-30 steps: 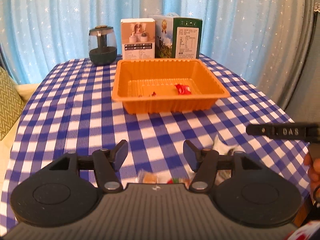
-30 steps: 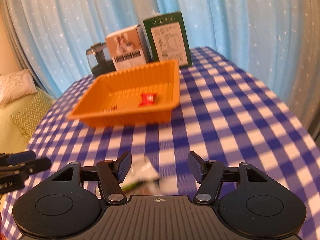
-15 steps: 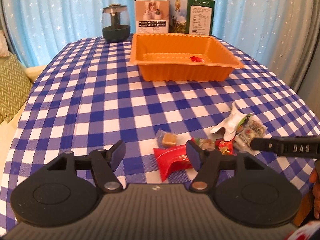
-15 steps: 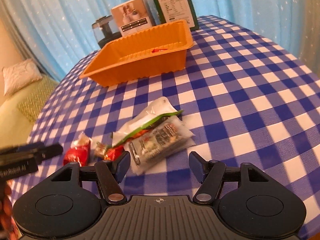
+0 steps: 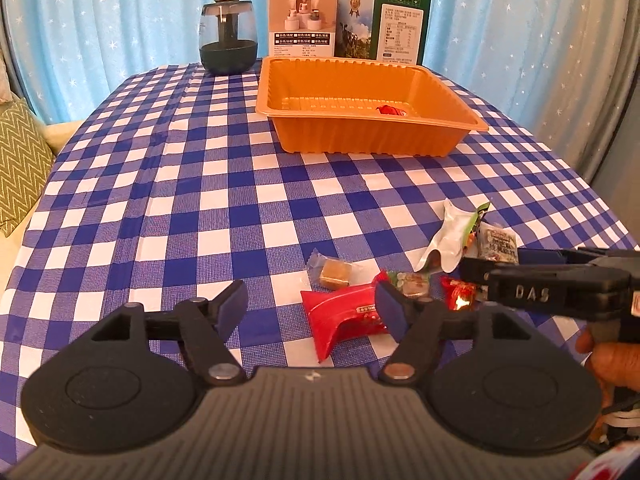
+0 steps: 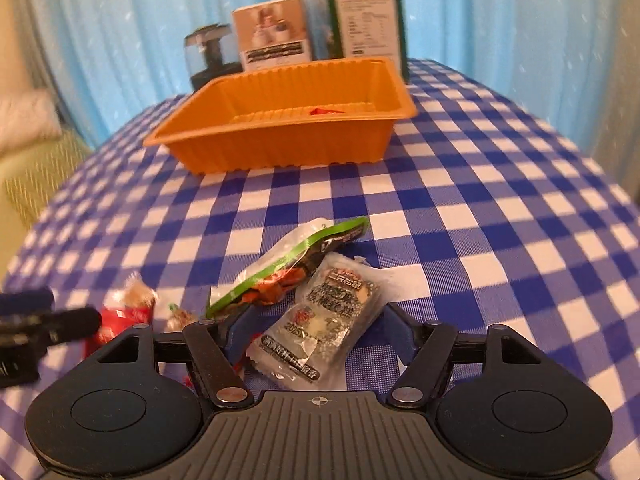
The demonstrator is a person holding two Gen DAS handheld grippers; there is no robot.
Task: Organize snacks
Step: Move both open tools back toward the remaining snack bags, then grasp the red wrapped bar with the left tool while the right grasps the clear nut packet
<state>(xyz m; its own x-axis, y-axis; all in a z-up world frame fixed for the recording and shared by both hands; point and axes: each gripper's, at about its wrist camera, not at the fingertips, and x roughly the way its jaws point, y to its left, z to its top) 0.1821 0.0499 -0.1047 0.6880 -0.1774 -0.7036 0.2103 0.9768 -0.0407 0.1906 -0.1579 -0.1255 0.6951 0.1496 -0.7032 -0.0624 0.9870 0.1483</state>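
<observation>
You've barely begun: one red snack (image 5: 391, 110) lies in the far orange tray (image 5: 368, 140), while the rest sit in a near-right pile (image 6: 312, 300) on the desk. Both left gripper (image 5: 312, 306) and right gripper (image 6: 312, 330) jaws are opening, empty.

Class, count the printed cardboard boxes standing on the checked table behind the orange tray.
2. The white box stands behind the tray's far left corner, beside the dark jar; the green box stands touching its right side. None appears hidden.

2 low wrist views facing the orange tray (image 5: 372, 136), sharing snack pile (image 6: 316, 300)
</observation>
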